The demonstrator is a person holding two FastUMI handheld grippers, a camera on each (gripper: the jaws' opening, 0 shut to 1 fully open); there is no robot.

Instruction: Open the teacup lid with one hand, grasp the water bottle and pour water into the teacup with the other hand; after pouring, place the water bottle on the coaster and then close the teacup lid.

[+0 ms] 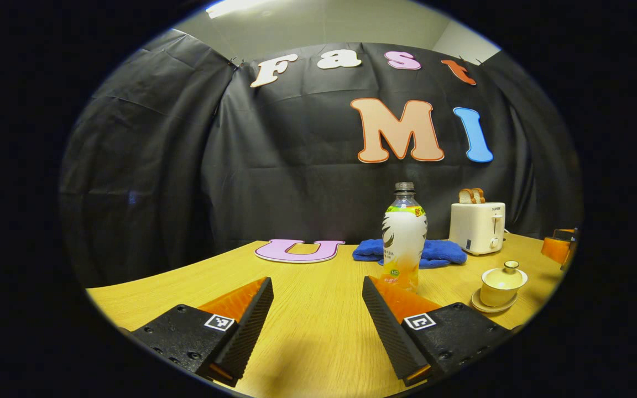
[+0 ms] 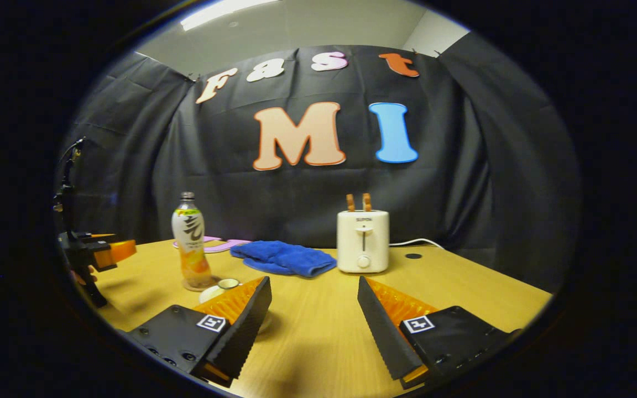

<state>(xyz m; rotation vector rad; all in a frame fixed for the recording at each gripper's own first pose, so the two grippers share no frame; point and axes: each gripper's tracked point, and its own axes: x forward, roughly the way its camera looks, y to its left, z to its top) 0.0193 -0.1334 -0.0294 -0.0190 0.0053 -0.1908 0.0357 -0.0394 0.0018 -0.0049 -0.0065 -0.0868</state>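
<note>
Both claws, left claw [image 1: 316, 320] and right claw [image 2: 313, 320], hover level, spread empty above the table [image 1: 307, 287].

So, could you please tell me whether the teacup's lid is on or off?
On: the lid sits on the teacup, knob up, neither claw touching it.

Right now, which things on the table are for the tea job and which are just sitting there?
For the job:
- water bottle, standing on the coaster
- teacup with its lid on

Just lying about:
- toaster with bread slices in it
- blue towel
</note>
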